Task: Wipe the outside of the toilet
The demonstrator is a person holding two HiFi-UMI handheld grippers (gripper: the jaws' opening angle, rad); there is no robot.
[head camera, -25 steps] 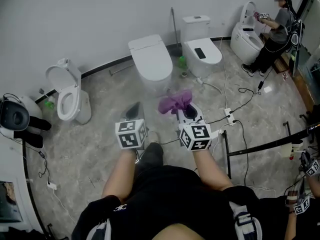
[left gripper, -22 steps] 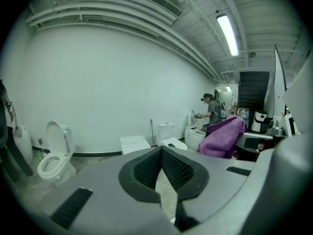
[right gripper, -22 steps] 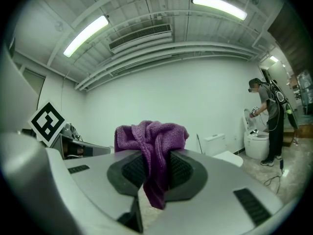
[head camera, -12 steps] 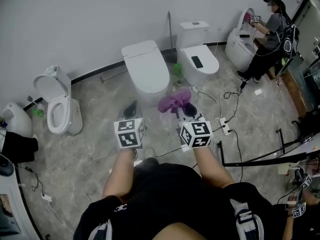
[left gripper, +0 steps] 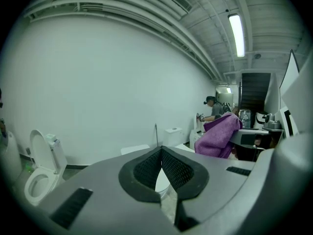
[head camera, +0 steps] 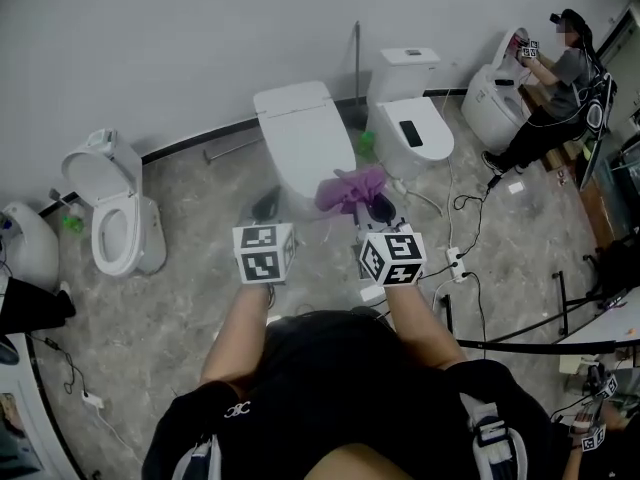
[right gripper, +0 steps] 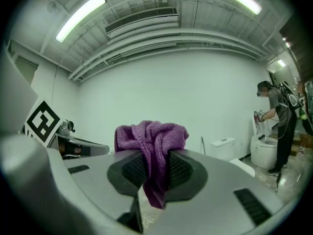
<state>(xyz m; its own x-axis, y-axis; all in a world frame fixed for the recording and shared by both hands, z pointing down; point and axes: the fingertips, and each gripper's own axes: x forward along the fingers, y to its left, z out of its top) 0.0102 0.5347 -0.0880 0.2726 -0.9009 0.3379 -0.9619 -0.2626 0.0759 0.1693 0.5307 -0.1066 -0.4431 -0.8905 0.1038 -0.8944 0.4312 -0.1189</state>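
A smooth white toilet (head camera: pixel 300 133) with its lid down stands against the wall, with open grey marbled floor (head camera: pixel 170 278) on both sides. Near its front, the right gripper (right gripper: pixel 154 166) pinches a nubbly purple terry cloth (right gripper: pixel 151 133) between ribbed pads, while the left gripper (left gripper: pixel 161 153) has its tips together, holding nothing

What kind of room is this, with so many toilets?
Probably a practice or test room, not a home bathroom. Several toilets stand along one bare wall with no stalls between, loose cables run over the floor, and another person works at the far toilet. The right gripper holds a purple cloth.
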